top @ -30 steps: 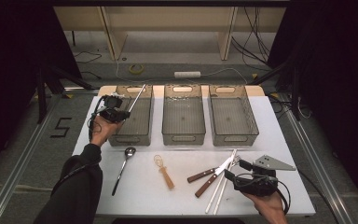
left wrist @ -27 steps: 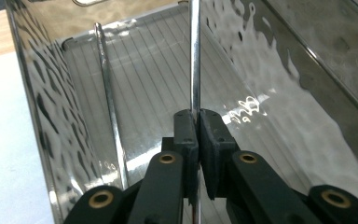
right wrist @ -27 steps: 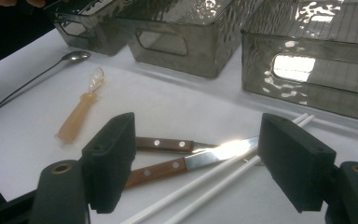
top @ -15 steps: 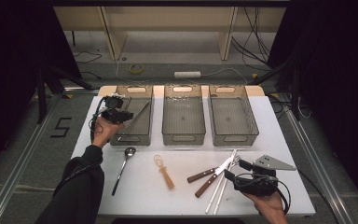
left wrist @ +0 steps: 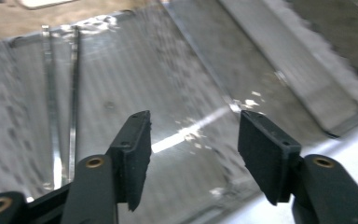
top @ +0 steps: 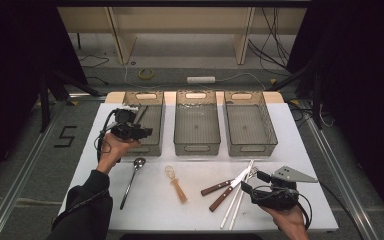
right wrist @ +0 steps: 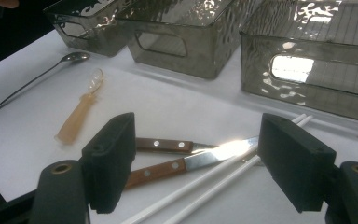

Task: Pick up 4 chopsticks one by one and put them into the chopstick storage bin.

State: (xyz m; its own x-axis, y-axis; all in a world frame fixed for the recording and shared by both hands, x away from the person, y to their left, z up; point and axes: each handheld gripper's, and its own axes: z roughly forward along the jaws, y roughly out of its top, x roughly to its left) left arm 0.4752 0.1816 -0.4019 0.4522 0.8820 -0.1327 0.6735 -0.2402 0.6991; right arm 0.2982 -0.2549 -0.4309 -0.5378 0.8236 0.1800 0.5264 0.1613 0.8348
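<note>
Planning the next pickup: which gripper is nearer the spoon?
Left. The left gripper hangs over the left bin, just beyond the spoon; the right gripper sits across the table by the knives.

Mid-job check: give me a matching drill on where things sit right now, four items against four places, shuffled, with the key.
Things:
1. metal chopsticks
2. spoon
3. wooden-handled knives
4. small whisk

Places:
A. on the table, in front of the middle bin
B. inside the left bin
C. on the table, just ahead of the right gripper
D. on the table, in front of the left bin, near the hand holding the left gripper

Pairs: 1-B, 2-D, 3-C, 4-A
</note>
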